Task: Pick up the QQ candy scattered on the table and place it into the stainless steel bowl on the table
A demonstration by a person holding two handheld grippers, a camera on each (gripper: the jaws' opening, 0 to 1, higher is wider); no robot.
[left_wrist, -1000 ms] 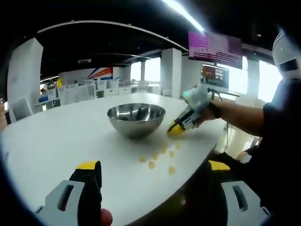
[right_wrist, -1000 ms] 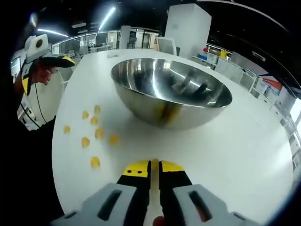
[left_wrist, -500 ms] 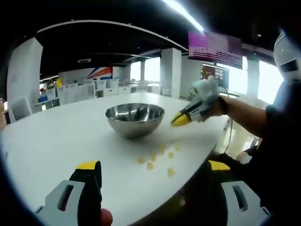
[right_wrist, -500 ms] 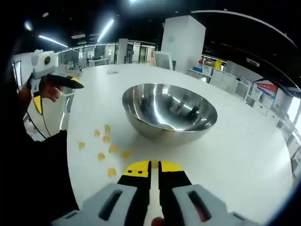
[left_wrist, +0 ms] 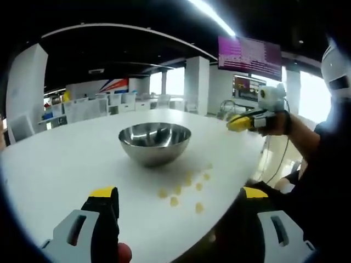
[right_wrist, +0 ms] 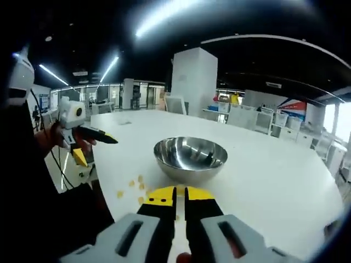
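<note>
The right gripper (right_wrist: 180, 193), clenched on a yellow candy, hangs short of the stainless steel bowl (right_wrist: 190, 159); the left gripper (left_wrist: 178, 200) stands released nearer the table's (left_wrist: 60, 164) edge.

Open table (left_wrist: 60, 159) all around bowl (left_wrist: 154, 141)

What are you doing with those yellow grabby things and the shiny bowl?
A person holds a gripper in each hand at a white table. The job is putting the little yellow candies into the steel bowl. Several candies lie loose on the table beside the bowl. The right gripper is up in the air past the bowl, jaws closed with something yellow between the tips. The left gripper waits near the table edge with its jaws wide open.
</note>
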